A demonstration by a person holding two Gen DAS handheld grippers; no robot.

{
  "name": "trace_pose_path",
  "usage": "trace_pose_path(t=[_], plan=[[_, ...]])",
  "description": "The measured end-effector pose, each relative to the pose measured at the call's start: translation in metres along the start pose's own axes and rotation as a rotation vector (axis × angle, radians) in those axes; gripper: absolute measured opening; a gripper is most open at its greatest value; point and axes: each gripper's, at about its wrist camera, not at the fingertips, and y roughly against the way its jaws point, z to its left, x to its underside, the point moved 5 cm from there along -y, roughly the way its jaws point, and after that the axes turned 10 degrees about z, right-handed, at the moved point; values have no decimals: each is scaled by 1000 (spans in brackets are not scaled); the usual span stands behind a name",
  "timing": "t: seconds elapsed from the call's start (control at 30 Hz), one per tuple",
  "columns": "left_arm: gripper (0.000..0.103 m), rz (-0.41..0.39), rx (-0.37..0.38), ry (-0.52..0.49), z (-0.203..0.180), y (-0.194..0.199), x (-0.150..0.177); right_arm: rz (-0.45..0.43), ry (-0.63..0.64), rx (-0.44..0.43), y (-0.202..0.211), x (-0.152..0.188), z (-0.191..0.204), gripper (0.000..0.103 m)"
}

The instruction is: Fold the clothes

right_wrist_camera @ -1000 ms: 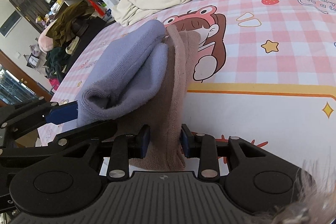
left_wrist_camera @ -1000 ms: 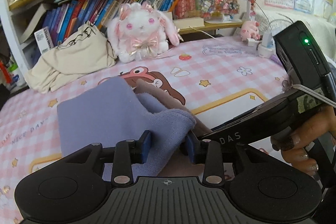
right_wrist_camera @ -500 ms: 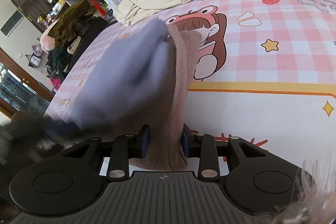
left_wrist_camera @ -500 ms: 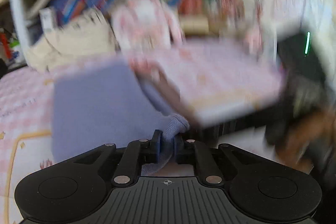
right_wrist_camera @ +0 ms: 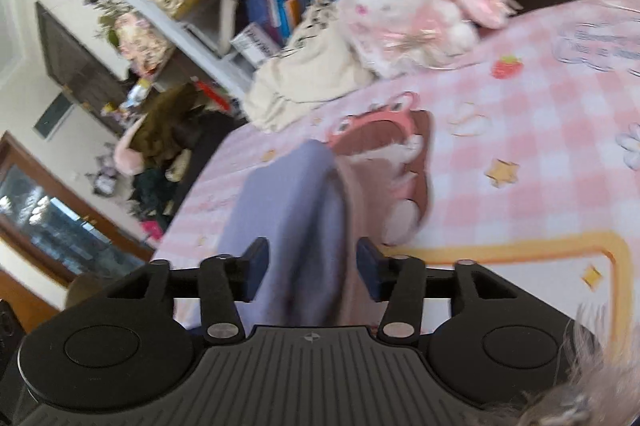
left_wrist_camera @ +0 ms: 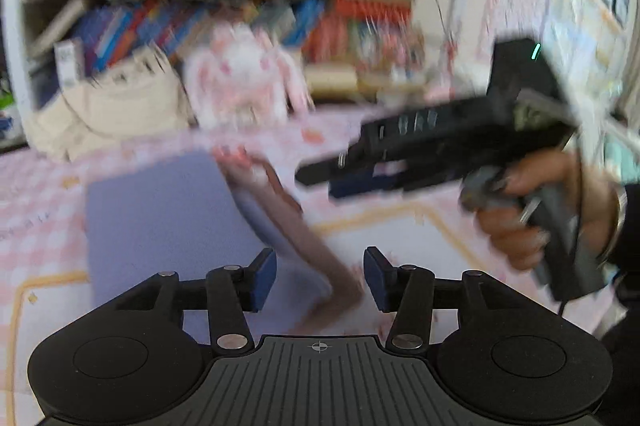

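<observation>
A lavender garment [left_wrist_camera: 168,218] lies folded flat on the pink checked bed sheet [left_wrist_camera: 400,146], with a brown garment [left_wrist_camera: 304,238] showing along its right edge. My left gripper [left_wrist_camera: 320,278] hovers over the near corner of the pile; its jaws are opening and the pads do not touch the cloth. In the left wrist view my right gripper [left_wrist_camera: 320,182] hangs above the sheet to the right, held by a hand [left_wrist_camera: 516,222]. In the right wrist view the right gripper [right_wrist_camera: 312,266] is opening over the lavender garment [right_wrist_camera: 288,218] and brown garment [right_wrist_camera: 356,194], gripping neither.
A white and pink plush rabbit [right_wrist_camera: 404,14] and a cream cloth bag [right_wrist_camera: 308,78] sit at the far edge of the bed, below a bookshelf [left_wrist_camera: 240,22]. Dark clutter [right_wrist_camera: 172,122] stands beside the bed's left edge.
Both grippers were shut on the cloth and have opened and let it go. Both have risen. The lavender fold now lies flat over the brown garment.
</observation>
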Motion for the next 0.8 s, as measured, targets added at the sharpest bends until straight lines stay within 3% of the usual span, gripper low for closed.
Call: trace_pose_path(t=[0.03,0.13,0.23,0.37,0.5,0.53,0.6,0.63,0.73,0.8], plan=[[50,-29,-9,20,5,7,-3,23,-2,-14,-6,-5,2,55],[47,33,-156,61,26,-6,-3,82,-12,-19,-29,-13,7,59],[45,160,-233,18,34,-36,12,164,-44,6,-56,-13,5,59],[45,201,-263,-100,25,-49,31,211,-53,12,-80,-13,2,60],[45,190,-229,-71,29,-45,33,219,-43,-34,-93,-21,4,60],[45,188,-221,-68,30,-44,34,215,-44,-36,-97,-22,3,58],[45,189,-213,-71,30,-44,35,200,-43,-19,-102,-26,2,37],[45,191,-213,-77,29,-45,35,195,-25,-3,-102,-26,4,32],[46,198,-203,-72,32,-48,35,147,137,-18,-89,-25,29,27],[46,203,-191,-55,36,-49,34,79,247,-118,-67,-23,49,22]])
